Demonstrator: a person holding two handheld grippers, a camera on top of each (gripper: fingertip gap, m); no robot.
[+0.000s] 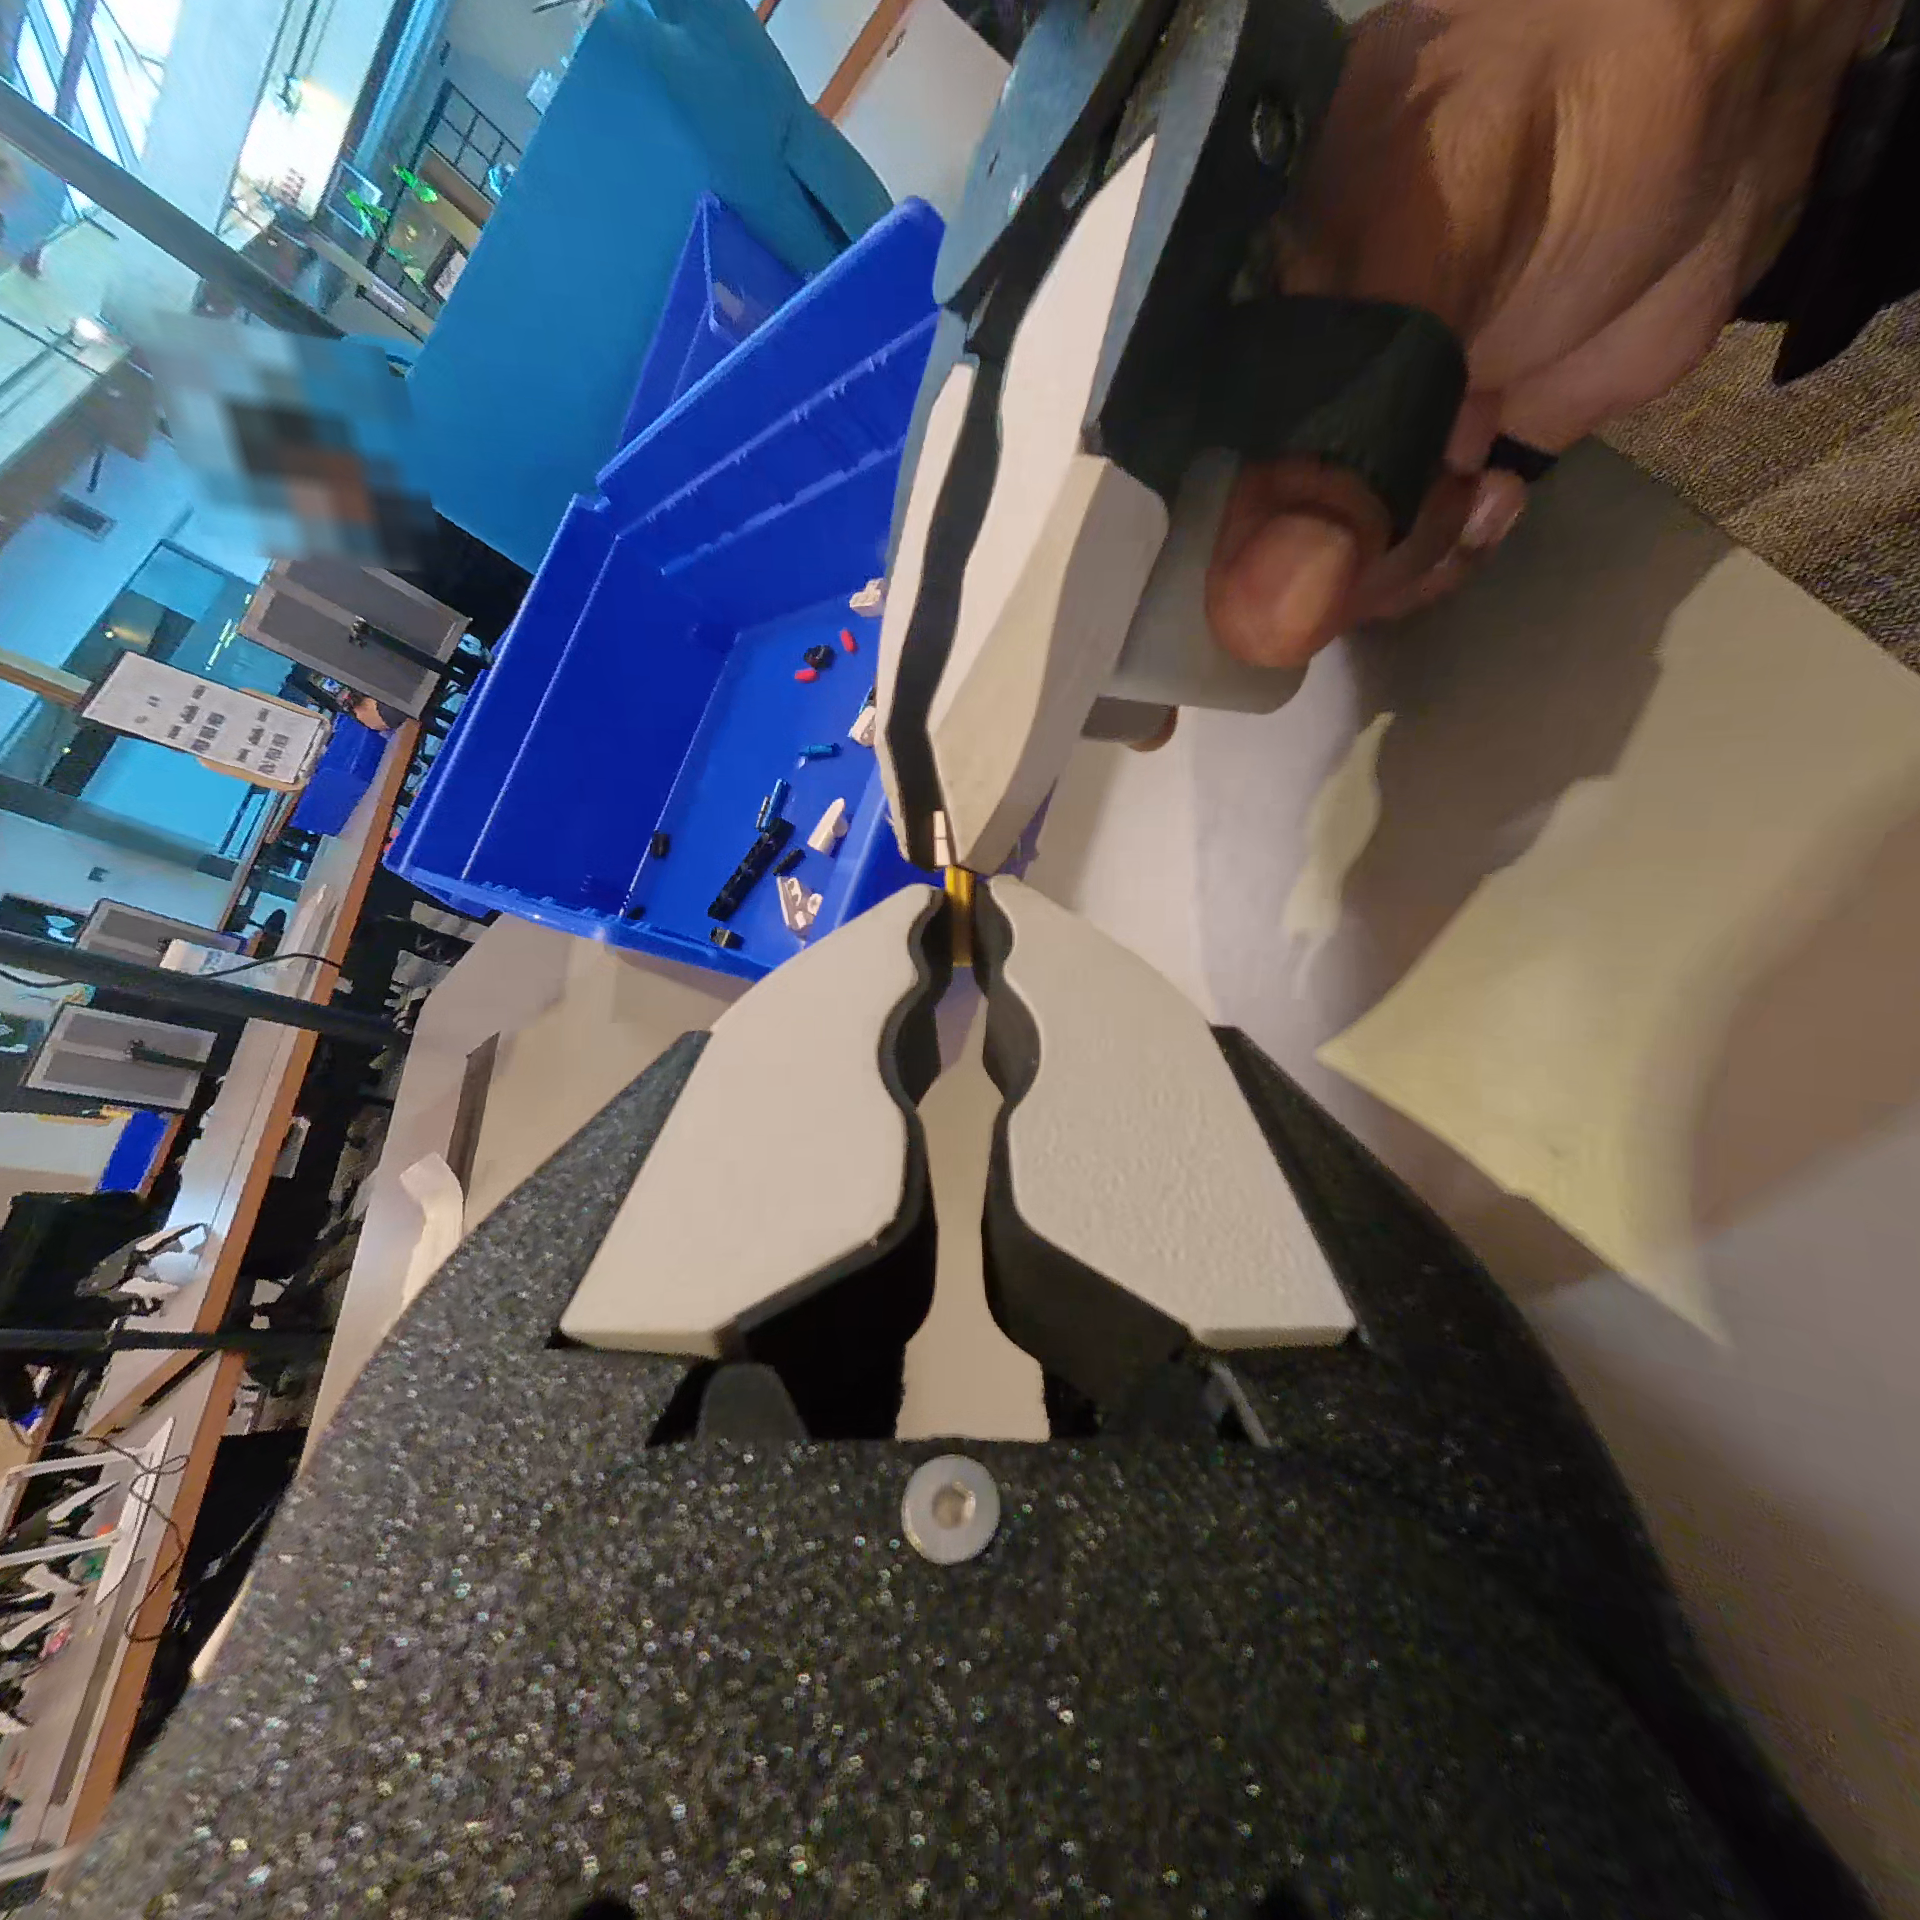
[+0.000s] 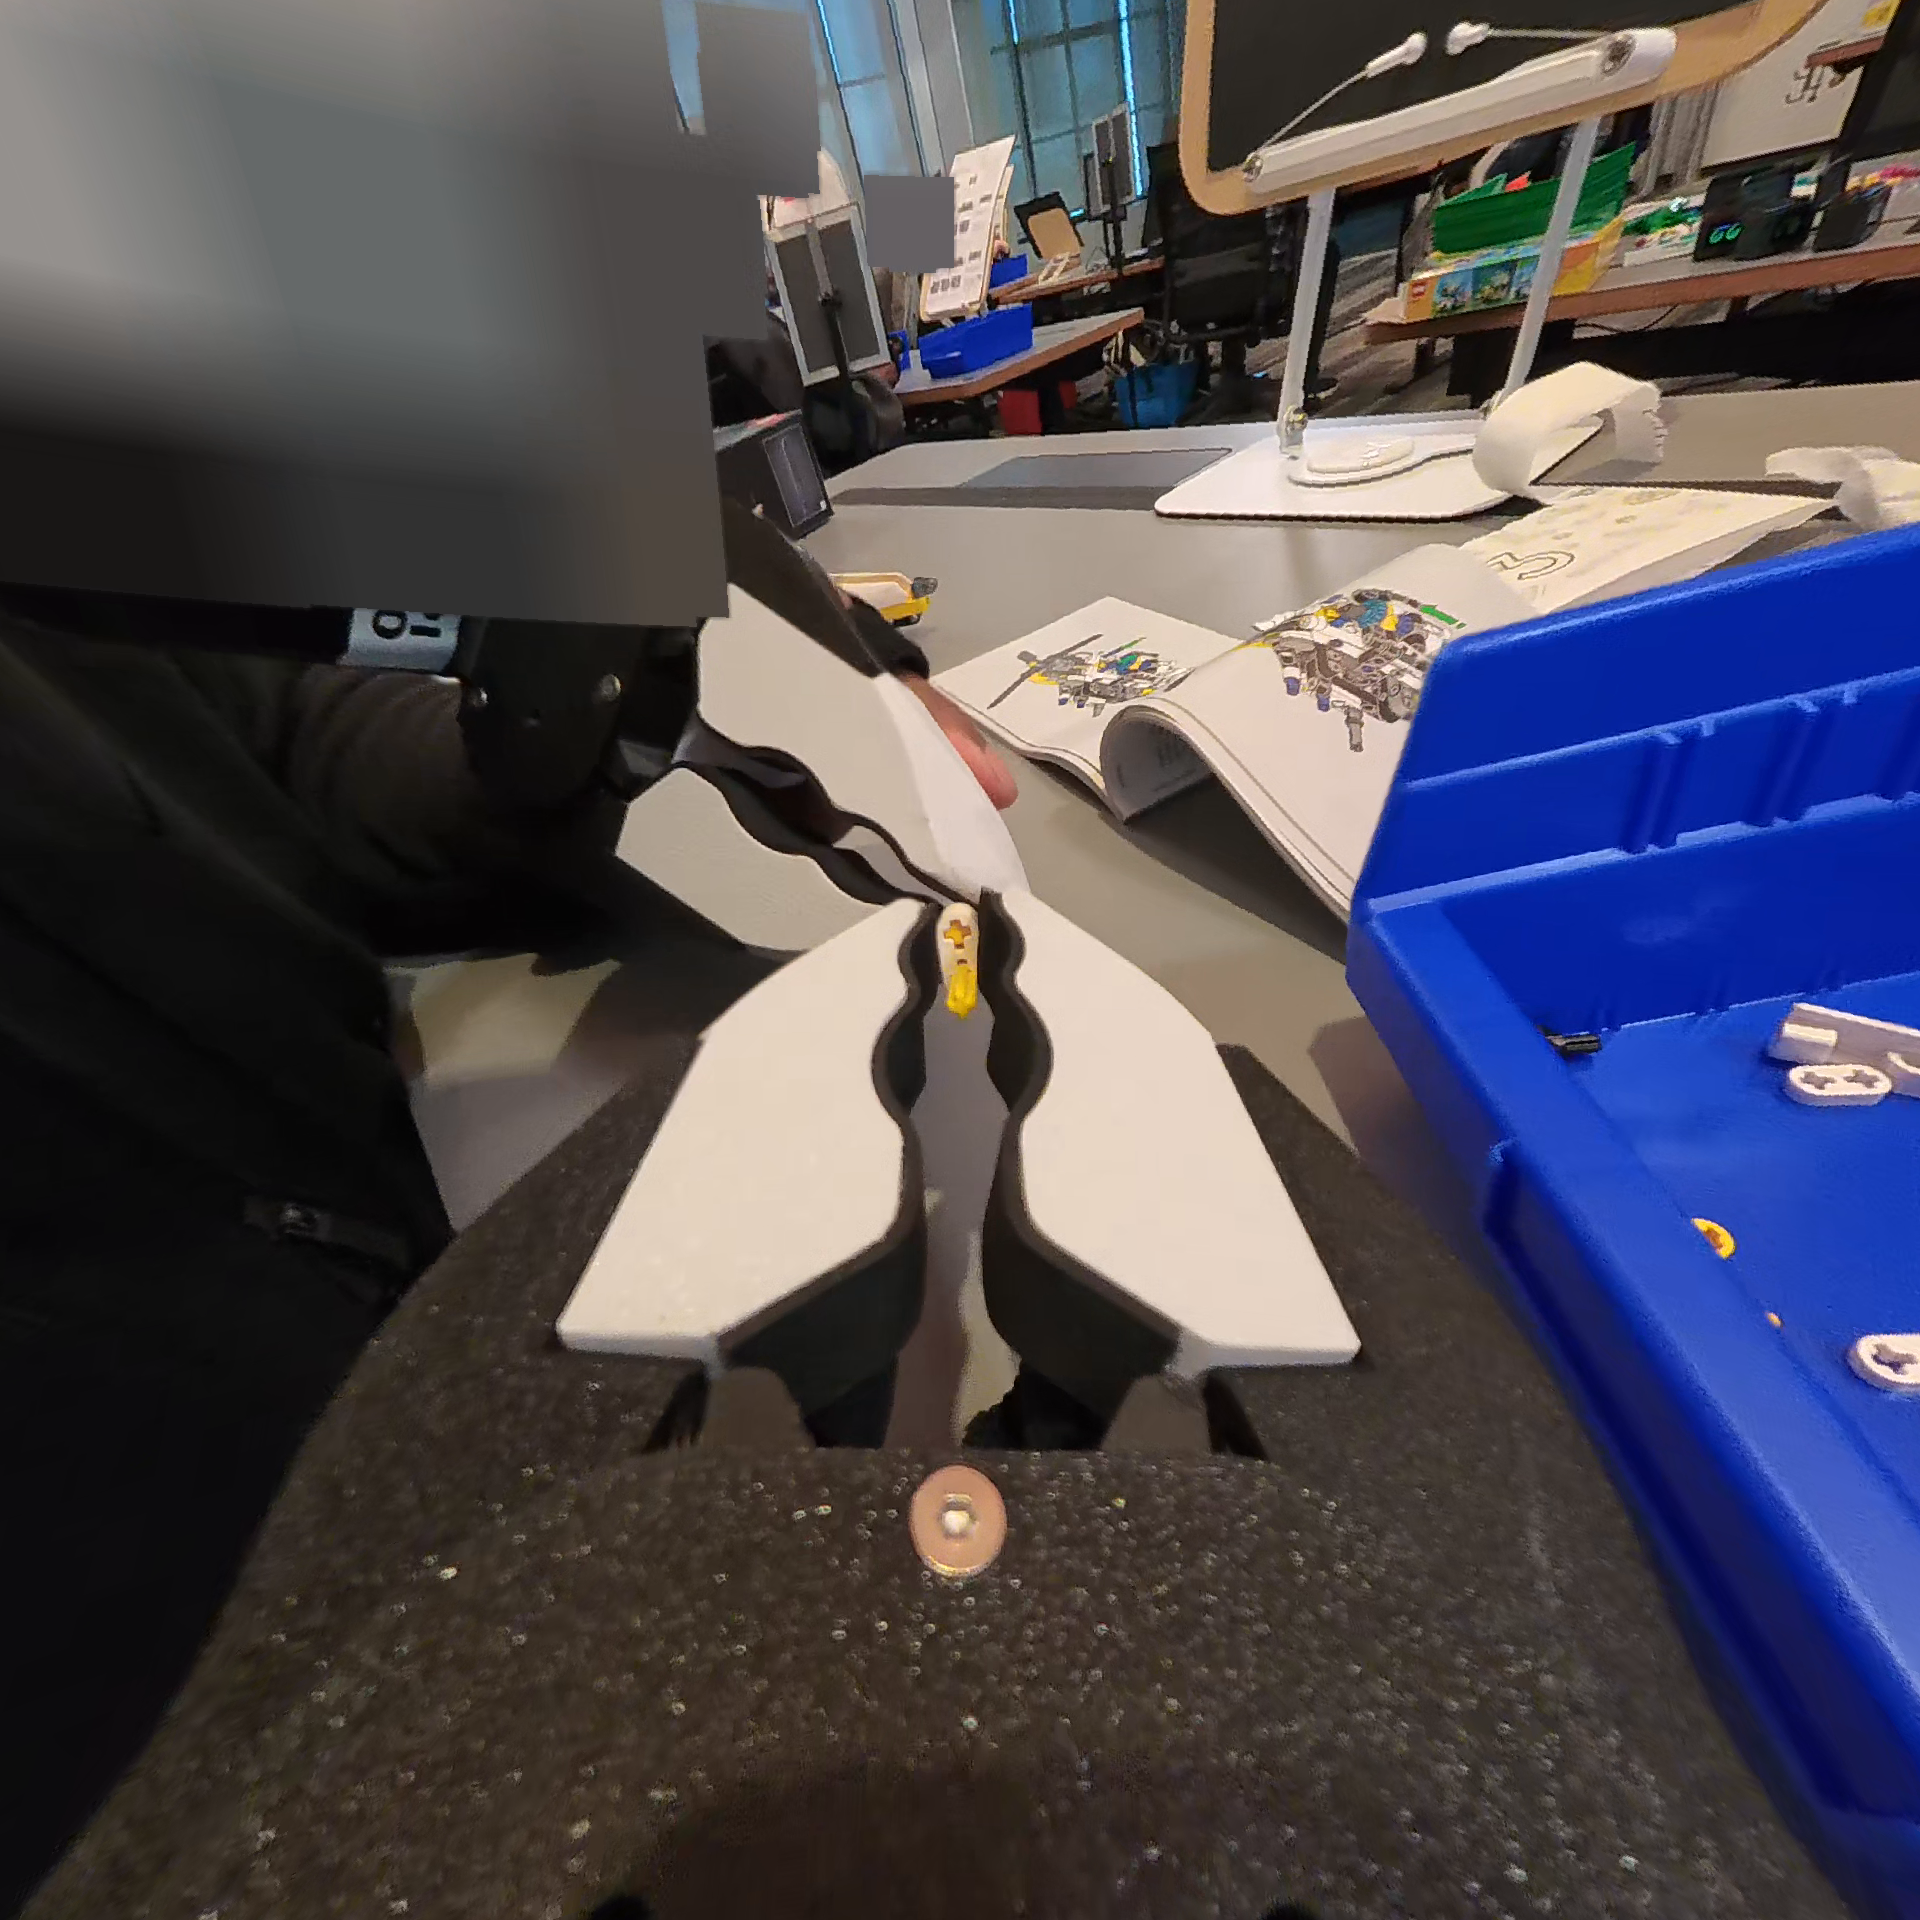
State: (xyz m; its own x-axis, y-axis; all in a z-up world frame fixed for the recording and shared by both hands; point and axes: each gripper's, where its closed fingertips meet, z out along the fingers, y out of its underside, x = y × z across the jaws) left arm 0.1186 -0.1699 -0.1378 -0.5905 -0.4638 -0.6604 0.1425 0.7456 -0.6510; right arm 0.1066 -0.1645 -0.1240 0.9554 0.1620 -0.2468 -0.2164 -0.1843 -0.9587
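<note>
Blue plastic bin [image 2: 1621, 727] with ribbed walls sits on the grey table [image 2: 1091, 561]; on its floor lie loose small parts: white pieces [image 1: 828, 828], a black studded strip [image 1: 750, 868], red bits [image 1: 847, 641], a yellow piece [image 2: 1712, 1238]. Open instruction booklet [image 2: 1226, 686] lies just beside the bin, pages curling up. Behind it, a white stand base [image 2: 1340, 480] carries a wood-framed dark board [image 2: 1455, 94]. White strap [image 2: 1558, 421] near the base. Small yellow-and-white model [image 2: 894, 594] further back. Cream paper sheet [image 1: 1621, 987] on the table. Background: desks, more blue bins [image 2: 977, 338], colourful boxes [image 2: 1496, 281].
</note>
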